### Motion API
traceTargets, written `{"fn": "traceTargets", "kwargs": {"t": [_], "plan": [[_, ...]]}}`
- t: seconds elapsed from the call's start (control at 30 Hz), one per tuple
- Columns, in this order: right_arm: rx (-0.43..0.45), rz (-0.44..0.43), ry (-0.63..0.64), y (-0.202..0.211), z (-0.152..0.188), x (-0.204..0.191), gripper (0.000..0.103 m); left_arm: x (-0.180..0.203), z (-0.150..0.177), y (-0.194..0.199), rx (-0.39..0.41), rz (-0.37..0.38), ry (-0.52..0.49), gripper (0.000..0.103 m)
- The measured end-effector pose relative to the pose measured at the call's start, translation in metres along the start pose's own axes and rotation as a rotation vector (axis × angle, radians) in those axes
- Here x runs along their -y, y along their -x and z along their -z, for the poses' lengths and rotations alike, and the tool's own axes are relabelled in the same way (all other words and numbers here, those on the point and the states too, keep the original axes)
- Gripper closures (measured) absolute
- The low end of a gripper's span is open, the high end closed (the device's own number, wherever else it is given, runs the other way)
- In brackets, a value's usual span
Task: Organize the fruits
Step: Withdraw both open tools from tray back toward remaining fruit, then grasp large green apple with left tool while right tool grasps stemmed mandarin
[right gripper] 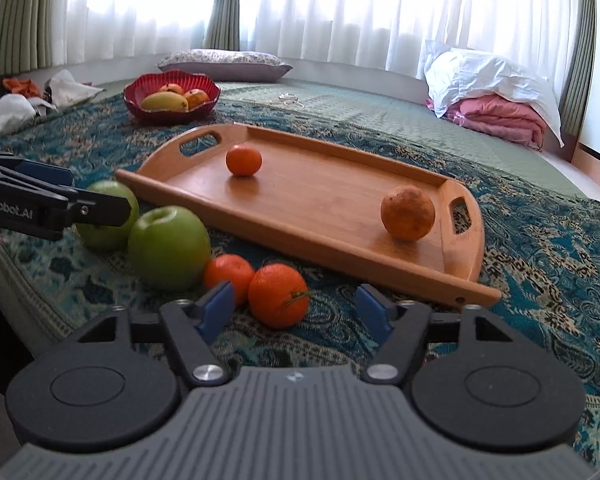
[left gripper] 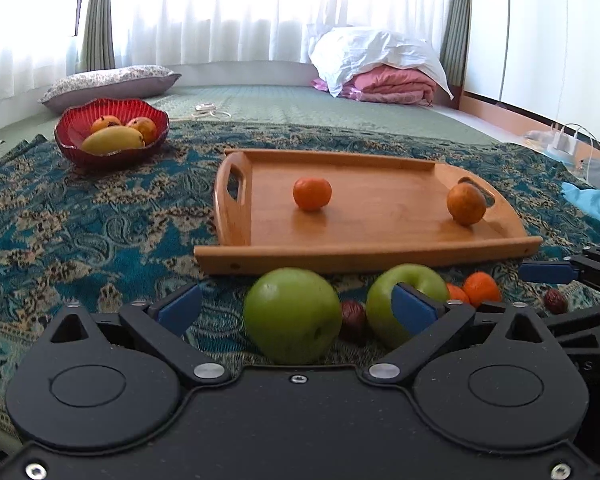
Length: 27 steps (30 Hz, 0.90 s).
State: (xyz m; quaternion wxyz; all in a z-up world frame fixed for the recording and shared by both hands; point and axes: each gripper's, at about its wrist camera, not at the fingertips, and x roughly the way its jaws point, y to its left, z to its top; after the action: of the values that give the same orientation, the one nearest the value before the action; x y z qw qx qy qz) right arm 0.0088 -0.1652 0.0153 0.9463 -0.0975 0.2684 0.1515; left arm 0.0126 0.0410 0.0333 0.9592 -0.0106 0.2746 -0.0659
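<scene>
While the left tool [left gripper: 296, 306] stands wide open, a green apple [left gripper: 292, 316] sits between its blue fingers [left gripper: 180, 308], and I cannot tell whether either finger touches it. The lower part of this apple is hidden behind the black body of the tool. A second green apple [left gripper: 404, 304] lies just beside it on the right; the right finger covers part of it. Between the two apples, a dark red fruit [left gripper: 354, 316] is half hidden, perhaps a date, but it is too small to name with certainty. Another such fruit [left gripper: 555, 301] lies farther right.

The right tool [right gripper: 296, 312] is open too and holds nothing. A mandarin [right gripper: 278, 294] with a small stem lies between its fingers, close to the left one, and a second mandarin [right gripper: 228, 274] is touching it from behind, partly covered by the left finger.

All these fruits rest on a patterned blue cloth [right gripper: 540, 264]. Behind them is a wooden tray [right gripper: 320, 196] with a mandarin [right gripper: 243, 161] near its middle and a duller orange fruit [right gripper: 408, 213] near one handle. Farther away, a red bowl [right gripper: 140, 98] holds a mango [right gripper: 165, 102] and other yellow-orange fruits, partly hidden by its rim.

In the right wrist view, the left tool is cut off by the left edge of the frame.
</scene>
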Motion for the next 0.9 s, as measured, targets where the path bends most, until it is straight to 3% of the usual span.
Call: {"fn": "traceTargets", "kwargs": {"t": [0.13,0.3,0.4,0.53,0.9], "plan": [[-0.022,0.006,-0.018,-0.002,0.006,0.002,0.035,0.001,0.007,0.0,-0.008,-0.009,-0.024,0.008],[-0.025,-0.01,-0.03,-0.002,0.009,0.001,0.052,0.002,0.013,-0.004,-0.026,-0.043,-0.049,0.026],[-0.028,-0.016,-0.009,-0.004,0.009,-0.004,0.058,0.0,0.015,-0.008,-0.047,-0.035,-0.031,0.032],[-0.028,-0.039,-0.012,-0.007,0.009,-0.005,0.059,-0.004,0.017,-0.012,-0.056,-0.027,-0.001,0.041],[-0.032,-0.071,-0.067,-0.014,0.008,0.006,0.059,-0.01,0.018,-0.024,-0.066,-0.009,0.054,0.041]]}}
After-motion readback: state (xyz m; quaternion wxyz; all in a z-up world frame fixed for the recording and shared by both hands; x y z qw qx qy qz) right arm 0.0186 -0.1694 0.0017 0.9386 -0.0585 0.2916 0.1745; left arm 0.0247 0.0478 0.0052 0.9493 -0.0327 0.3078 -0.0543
